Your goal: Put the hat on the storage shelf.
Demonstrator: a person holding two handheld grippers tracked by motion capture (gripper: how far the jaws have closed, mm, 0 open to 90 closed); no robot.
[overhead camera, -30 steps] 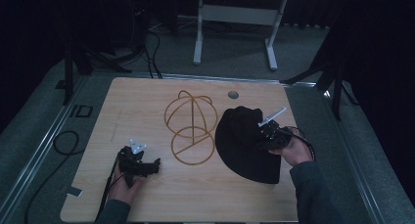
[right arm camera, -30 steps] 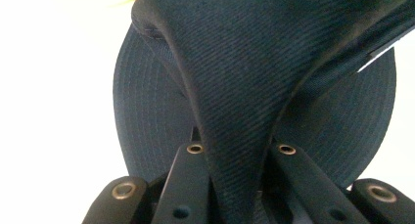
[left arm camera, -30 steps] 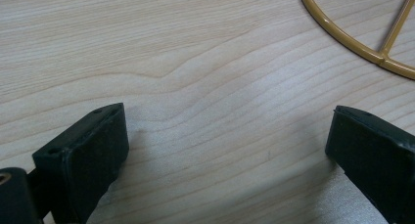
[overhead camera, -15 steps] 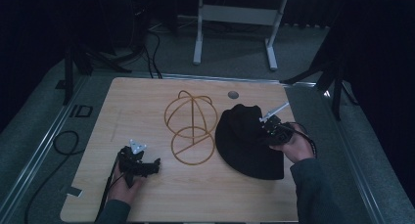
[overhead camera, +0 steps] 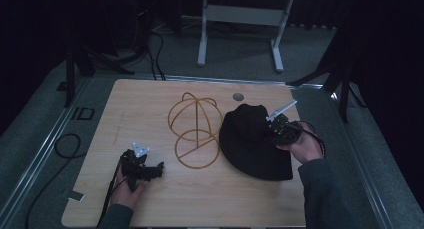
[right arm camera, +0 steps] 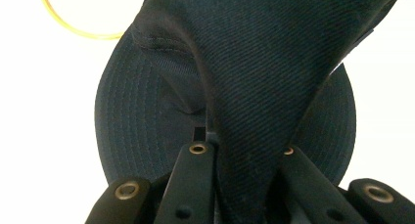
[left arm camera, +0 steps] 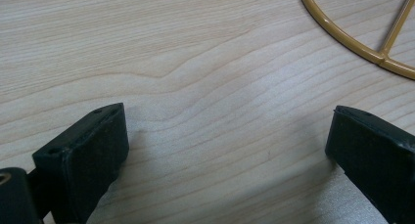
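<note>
One wooden table [overhead camera: 210,199] bears one black hat [overhead camera: 252,144] and one yellow wire stand [overhead camera: 195,131]. Two grippers are in use. The right gripper [overhead camera: 274,126] pinches a fold of the hat's crown [right arm camera: 254,87], jaws closed on the cloth; the hat lies right of the stand. The left gripper [overhead camera: 157,170] rests on the table near the stand's base ring [left arm camera: 342,35], jaws wide apart and empty.
</note>
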